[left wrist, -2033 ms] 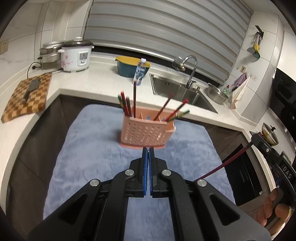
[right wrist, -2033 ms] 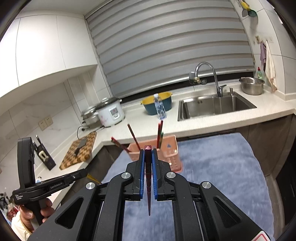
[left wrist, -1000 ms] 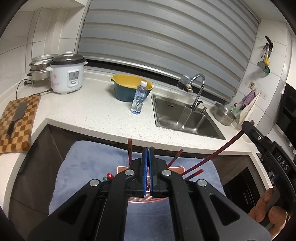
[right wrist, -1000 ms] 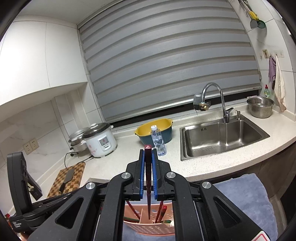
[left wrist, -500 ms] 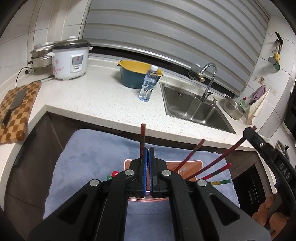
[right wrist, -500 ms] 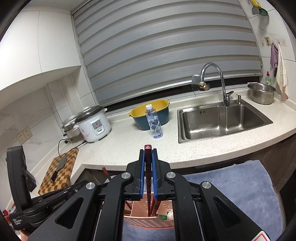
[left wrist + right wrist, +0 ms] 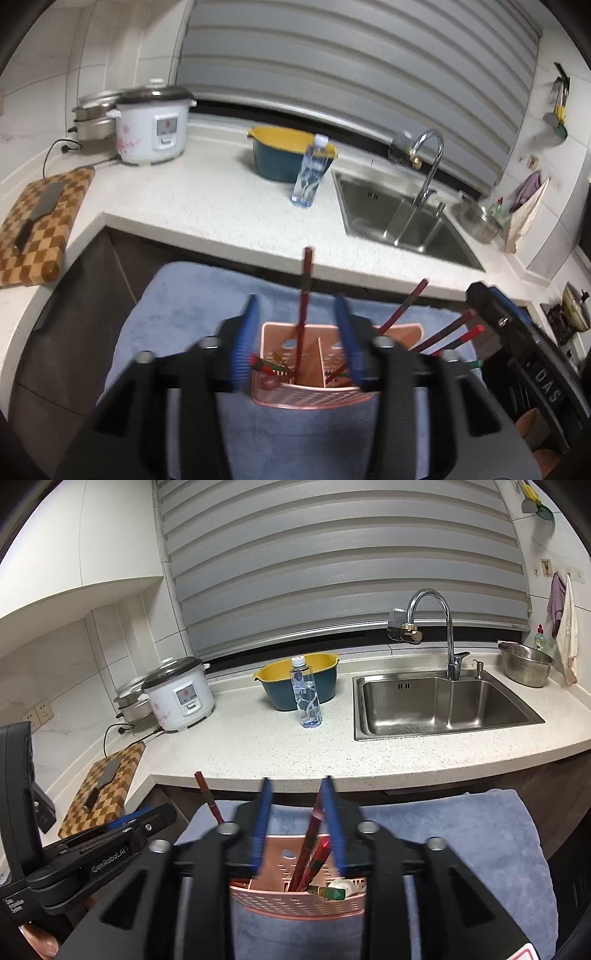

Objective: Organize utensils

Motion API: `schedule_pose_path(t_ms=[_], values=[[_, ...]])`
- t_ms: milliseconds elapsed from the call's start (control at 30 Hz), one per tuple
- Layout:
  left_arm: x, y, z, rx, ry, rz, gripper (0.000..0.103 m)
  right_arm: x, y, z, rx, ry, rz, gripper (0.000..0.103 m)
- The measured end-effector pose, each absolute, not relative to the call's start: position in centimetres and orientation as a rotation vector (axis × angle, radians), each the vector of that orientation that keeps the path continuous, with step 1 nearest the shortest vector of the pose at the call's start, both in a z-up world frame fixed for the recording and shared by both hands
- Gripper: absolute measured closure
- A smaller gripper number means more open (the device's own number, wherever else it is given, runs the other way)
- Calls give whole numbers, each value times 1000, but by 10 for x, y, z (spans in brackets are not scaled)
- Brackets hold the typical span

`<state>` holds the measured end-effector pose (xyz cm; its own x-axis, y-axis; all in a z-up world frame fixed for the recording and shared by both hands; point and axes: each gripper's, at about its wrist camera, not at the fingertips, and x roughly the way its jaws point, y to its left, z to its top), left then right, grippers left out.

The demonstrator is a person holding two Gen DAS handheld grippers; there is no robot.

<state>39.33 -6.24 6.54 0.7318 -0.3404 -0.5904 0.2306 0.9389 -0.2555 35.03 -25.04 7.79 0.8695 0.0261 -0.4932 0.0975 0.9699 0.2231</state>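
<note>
Left gripper [image 7: 301, 339] spread wide, blue-padded fingers [image 7: 243, 343] either side of the pink utensil holder [image 7: 314, 398], nothing between them but a dark red chopstick [image 7: 303, 295] standing upright in the holder's left compartment, apart from both pads. Right gripper [image 7: 297, 823] likewise spread wide above the same holder [image 7: 295, 904], two red chopsticks [image 7: 310, 845] leaning in the gap between its fingers [image 7: 262, 823], touching neither as far as can be told. Holder resting on a blue-grey cloth [image 7: 177, 295], divided into compartments; more red chopsticks [image 7: 439, 334] fanning out to the right from the right compartment, green-ended ones lying low inside on the left. One further red chopstick [image 7: 208, 797] sticking up at the left in the right wrist view. Other handheld gripper visible at each picture's edge.

Beyond the cloth, white speckled countertop [image 7: 258, 749]. On it, toward the left, a checkered cutting board [image 7: 37, 221] with a cleaver [image 7: 38, 206] lying on top. Farther back, a clear water bottle [image 7: 306, 694] just in front of a blue and yellow basin [image 7: 295, 679], a white rice cooker [image 7: 151, 125] to the left, a steel sink [image 7: 443, 705] with curved faucet [image 7: 436, 627] to the right, a metal colander [image 7: 526, 662] beside it. Grey slatted blind [image 7: 332, 561] behind all of it
</note>
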Motion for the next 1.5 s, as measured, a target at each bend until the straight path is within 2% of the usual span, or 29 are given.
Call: schedule_pose_path(t_ms=[33,200,300,433,967,1167,1500], values=[[391,-62,69,-162,663,-302,51,348,-251,79,249,512,-38,66],[380,-63,81,-116,621,-292,51,340,-249,82,242,518,-40,66],[371,-63,86,-86,614,-275,50,331,-247,86,229,515,-46,61],[355,-61,90,-59,606,-243,41,316,-242,93,199,504,-61,51],[276,-52,86,42,617,-147,14,237,-228,90,83,573,-141,44],[250,-47,72,43,659,-138,12,210,-223,79,68,605,-153,43],[220,-39,50,28,717,-127,8,176,-218,64,37,628,-180,24]])
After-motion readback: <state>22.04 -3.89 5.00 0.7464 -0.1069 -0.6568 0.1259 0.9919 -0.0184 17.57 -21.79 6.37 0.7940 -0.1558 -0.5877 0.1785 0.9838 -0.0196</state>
